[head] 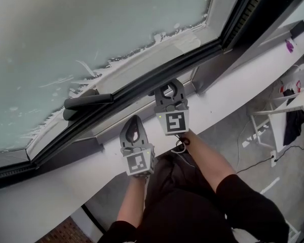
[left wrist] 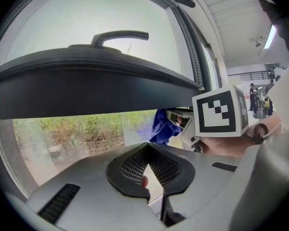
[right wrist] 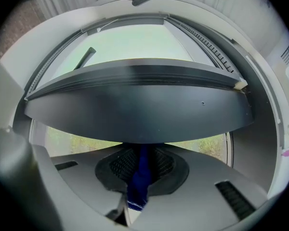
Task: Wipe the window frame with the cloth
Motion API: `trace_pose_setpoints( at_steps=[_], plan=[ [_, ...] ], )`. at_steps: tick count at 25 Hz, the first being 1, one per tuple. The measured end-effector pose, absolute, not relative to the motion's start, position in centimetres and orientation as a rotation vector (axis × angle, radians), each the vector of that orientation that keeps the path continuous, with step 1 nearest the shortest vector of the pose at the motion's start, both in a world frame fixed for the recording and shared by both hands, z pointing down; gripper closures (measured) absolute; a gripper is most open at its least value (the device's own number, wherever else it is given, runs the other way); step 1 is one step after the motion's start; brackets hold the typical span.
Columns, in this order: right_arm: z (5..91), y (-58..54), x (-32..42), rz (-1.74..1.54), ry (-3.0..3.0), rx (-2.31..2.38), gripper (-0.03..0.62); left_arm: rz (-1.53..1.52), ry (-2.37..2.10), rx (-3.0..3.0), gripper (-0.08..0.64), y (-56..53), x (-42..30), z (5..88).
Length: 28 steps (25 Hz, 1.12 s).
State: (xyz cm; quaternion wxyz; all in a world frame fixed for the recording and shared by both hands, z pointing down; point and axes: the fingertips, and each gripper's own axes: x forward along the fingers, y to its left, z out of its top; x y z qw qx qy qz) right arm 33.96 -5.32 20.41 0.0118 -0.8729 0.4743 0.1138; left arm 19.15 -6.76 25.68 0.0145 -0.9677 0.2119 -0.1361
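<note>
My right tongs [right wrist: 142, 154] are clenched on the blue cloth [right wrist: 138, 179], which seems to meet the window frame [right wrist: 135, 109] at 12 o'clock, its bar running 9 to 3, while my left tongs [left wrist: 147, 163], closed and empty, sit farther off

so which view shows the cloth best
The left gripper view: the bunched blue cloth shows by the window frame. The right gripper view shows only a narrow strip clamped between its jaws. In the head view the right gripper hides it.
</note>
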Motion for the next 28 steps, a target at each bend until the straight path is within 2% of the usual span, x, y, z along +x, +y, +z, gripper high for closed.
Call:
trace_pose_setpoints(
  at_steps=[4, 15, 28],
  plan=[
    [20.6, -5.0, 33.8, 0.267, 1.435, -2.728, 0.558, -0.403, 0.644, -3.031, 0.555, -7.2, 18.8, 25.4],
    [20.4, -4.8, 34.7, 0.277, 1.563, -2.598, 0.558, -0.365, 0.878, -2.965, 0.555, -7.6, 20.0, 25.6],
    [20.4, -3.0, 37.0, 0.284, 1.525, -2.603, 0.558, -0.364, 0.781, -2.969, 0.555, -4.7, 23.7, 25.4]
  ],
)
